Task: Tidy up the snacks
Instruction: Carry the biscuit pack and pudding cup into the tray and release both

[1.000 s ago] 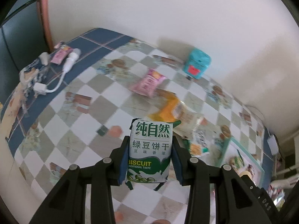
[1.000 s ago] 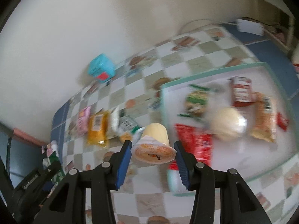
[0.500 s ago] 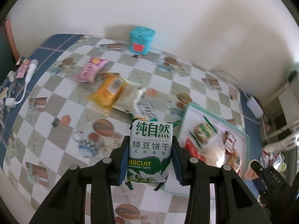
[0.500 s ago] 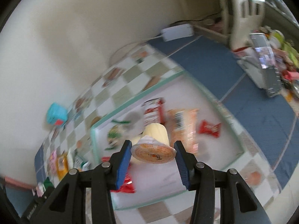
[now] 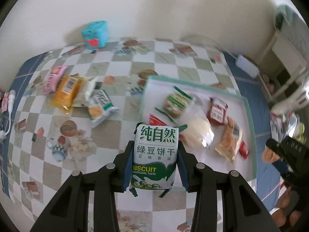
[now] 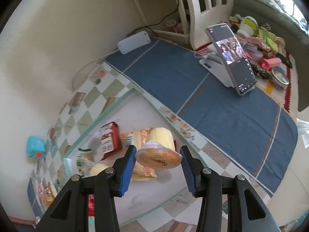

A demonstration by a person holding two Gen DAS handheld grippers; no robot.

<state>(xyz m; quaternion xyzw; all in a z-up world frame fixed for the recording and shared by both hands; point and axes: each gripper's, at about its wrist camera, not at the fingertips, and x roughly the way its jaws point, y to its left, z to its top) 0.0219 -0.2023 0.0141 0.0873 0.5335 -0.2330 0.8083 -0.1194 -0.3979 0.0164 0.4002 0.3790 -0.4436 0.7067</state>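
Here, each hand-held gripper carries a snack above the tray.
The left hand-held gripper (image 5: 154, 159) clasps a biscuit pack (image 5: 155, 155) over the tray's (image 5: 251, 116) near-left corner; the right hand-held gripper (image 6: 157, 166) grips a jelly cup (image 6: 159, 150) over the tray middle. Left of the tray, an orange packet (image 5: 67, 90) lies on the worktop (image 5: 119, 123), a teal box (image 5: 94, 33) farther back.

The bench (image 5: 119, 135) is covered in a white, grey-green and beige check with a blue border. The tray (image 5: 249, 119) is white with a mint-green rim. The biscuit packet (image 5: 154, 154) is printed green on white. The jelly cup (image 6: 160, 145) is pale yellow, its lid orange. A teal box (image 5: 94, 33) carries a red patch.
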